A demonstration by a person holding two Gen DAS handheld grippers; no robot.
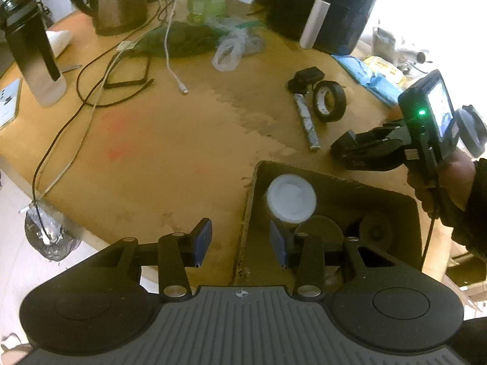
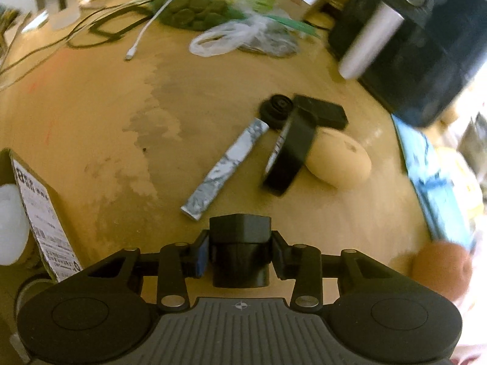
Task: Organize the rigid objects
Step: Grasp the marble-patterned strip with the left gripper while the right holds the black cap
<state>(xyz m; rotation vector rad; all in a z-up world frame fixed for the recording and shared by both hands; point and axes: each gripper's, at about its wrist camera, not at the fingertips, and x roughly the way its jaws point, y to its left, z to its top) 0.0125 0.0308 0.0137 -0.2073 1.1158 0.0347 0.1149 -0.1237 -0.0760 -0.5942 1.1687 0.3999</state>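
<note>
The right gripper [image 2: 240, 251] clenches a black plastic block [image 2: 240, 245] above bare wooden table [image 2: 100, 115], just short of the marbled stick [image 2: 226, 167] and tape roll [image 2: 289, 155]. The left gripper [image 1: 240, 241] hangs released, straddling the cardboard box's [image 1: 248, 213] near-left wall; a white lid [image 1: 290, 197] lies inside.

Left hand-held gripper [image 1: 240, 243] angled down, jaws apart and empty; right hand-held gripper [image 2: 240, 254] clamped on a black block [image 2: 240, 243].

a kettle [image 1: 118, 3], white cable [image 1: 170, 60] and air fryer [image 1: 328, 9] crowd the table's [image 1: 170, 152] far side.
</note>
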